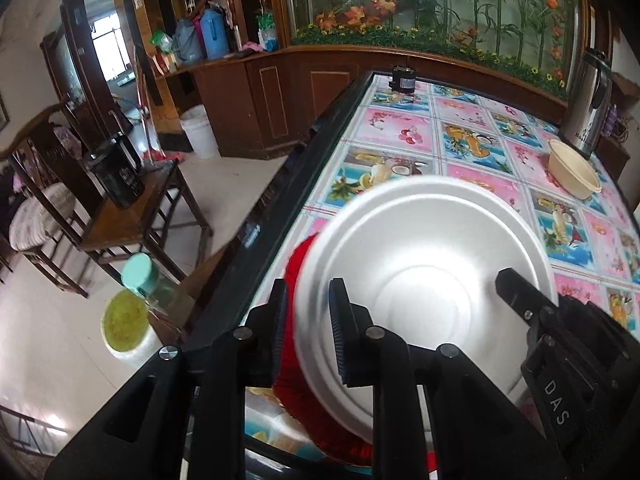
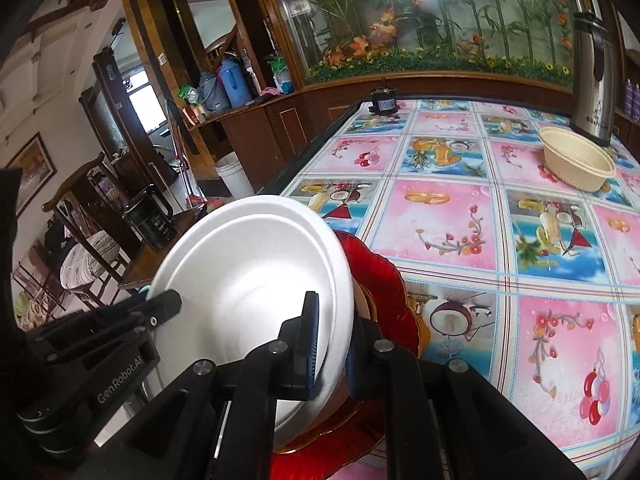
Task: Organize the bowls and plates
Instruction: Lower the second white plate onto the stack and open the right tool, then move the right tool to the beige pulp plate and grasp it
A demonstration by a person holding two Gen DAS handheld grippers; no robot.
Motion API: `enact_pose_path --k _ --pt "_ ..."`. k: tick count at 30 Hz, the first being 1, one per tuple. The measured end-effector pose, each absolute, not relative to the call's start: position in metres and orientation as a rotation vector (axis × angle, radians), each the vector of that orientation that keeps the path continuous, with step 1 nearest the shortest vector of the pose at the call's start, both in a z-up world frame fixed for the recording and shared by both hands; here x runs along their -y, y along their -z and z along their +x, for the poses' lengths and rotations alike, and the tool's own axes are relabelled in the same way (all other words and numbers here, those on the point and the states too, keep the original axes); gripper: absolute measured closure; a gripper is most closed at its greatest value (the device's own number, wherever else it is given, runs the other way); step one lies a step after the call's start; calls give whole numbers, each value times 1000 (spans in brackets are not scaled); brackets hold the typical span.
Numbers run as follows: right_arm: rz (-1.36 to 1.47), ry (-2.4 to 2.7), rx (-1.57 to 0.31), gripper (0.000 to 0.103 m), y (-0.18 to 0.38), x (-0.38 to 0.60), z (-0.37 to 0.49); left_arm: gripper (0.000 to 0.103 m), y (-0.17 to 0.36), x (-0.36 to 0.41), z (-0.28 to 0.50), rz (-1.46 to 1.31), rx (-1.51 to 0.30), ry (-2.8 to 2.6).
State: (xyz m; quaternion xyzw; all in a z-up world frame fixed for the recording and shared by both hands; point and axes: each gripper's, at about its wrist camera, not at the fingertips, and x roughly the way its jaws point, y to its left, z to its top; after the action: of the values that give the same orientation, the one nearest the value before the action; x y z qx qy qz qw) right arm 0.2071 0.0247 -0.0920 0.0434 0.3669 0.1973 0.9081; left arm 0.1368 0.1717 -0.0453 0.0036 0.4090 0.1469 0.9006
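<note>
A shallow white foam bowl (image 1: 420,248) (image 2: 248,264) sits tilted over a red glass plate (image 1: 300,256) (image 2: 380,280) at the near left edge of the table. My left gripper (image 1: 310,292) straddles the bowl's left rim. A sliver of red shows between its outer pad and the rim, so the pads stand slightly apart from it. My right gripper (image 2: 334,312) has the opposite rim between its pads, and the rim fills the gap. Each view also shows one finger of the other gripper lying inside the bowl.
A cream plastic bowl (image 1: 572,172) (image 2: 576,160) sits at the far right beside a steel thermos (image 1: 588,100) (image 2: 592,80). A small black device (image 1: 403,78) stands at the far edge of the patterned tablecloth (image 2: 440,216). A side table with a black kettle (image 1: 116,172) stands left, below the table's edge.
</note>
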Motion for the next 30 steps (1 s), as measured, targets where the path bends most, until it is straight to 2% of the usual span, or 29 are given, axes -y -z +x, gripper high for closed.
enact_pose_path --k 2,3,5,7,9,11,20,24,30 --pt "73 -400 -734 88 90 -25 205 84 41 -169 134 57 -824 -335" --pt "62 -397 -726 88 88 -25 204 80 40 -169 133 70 -816 -342" --pt "45 -392 -706 88 85 -25 202 68 33 -169 130 96 -787 -362" --pt "40 -392 -685 84 80 -22 199 53 26 -170 124 108 -754 -379" --pt "43 -392 -665 76 75 -18 197 47 18 -172 120 115 -722 -395" --pt "51 -391 -643 69 69 -13 194 45 13 -173 118 118 -708 -402" --pt "180 -369 -573 66 50 35 189 45 -12 -169 101 76 -629 -408" --pt "256 -303 -577 65 51 79 198 26 -30 -145 95 20 -585 -283" --pt "349 -173 -596 63 61 156 216 25 -28 -76 115 81 -647 -82"
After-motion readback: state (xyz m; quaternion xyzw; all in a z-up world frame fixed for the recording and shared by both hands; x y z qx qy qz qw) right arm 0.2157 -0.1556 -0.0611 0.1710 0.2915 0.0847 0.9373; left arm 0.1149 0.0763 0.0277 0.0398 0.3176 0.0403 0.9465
